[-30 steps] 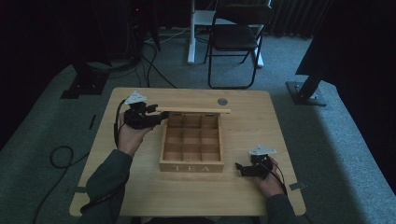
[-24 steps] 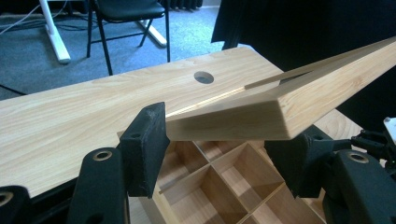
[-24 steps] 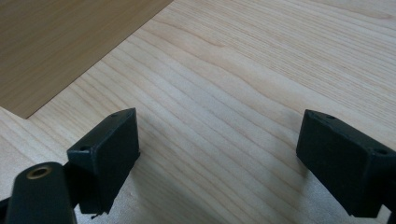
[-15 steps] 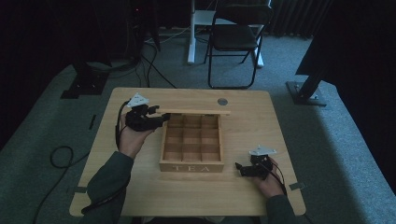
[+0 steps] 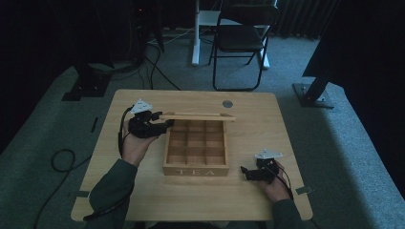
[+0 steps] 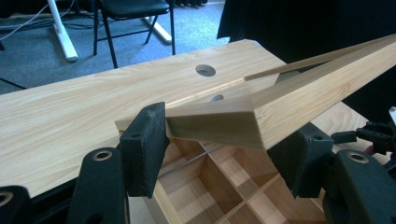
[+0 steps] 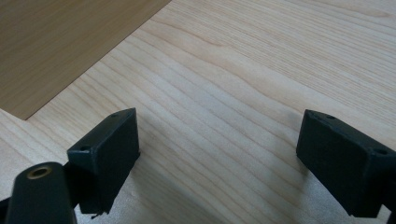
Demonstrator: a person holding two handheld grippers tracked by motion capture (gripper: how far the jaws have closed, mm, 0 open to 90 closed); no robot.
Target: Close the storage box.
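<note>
Two jaws of the left gripper (image 6: 210, 154) clench the tea box (image 5: 196, 162) lid's (image 6: 299, 102) corner, best swung slowly about its hinge, while the right gripper (image 7: 219, 158) rests released beside the box.

- the lid (image 6: 299, 100) runs off the right edge of the left gripper view, its far end cut off.
- the box (image 7: 60, 46) is cut at the top-left of the right gripper view.
- the chair (image 5: 241, 38) loses its back at the high view's top edge.

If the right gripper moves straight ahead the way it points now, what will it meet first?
Probably the tea box: the right gripper, jaws open and empty, points left over the table at the box's front right corner. Depth is unclear.
</note>
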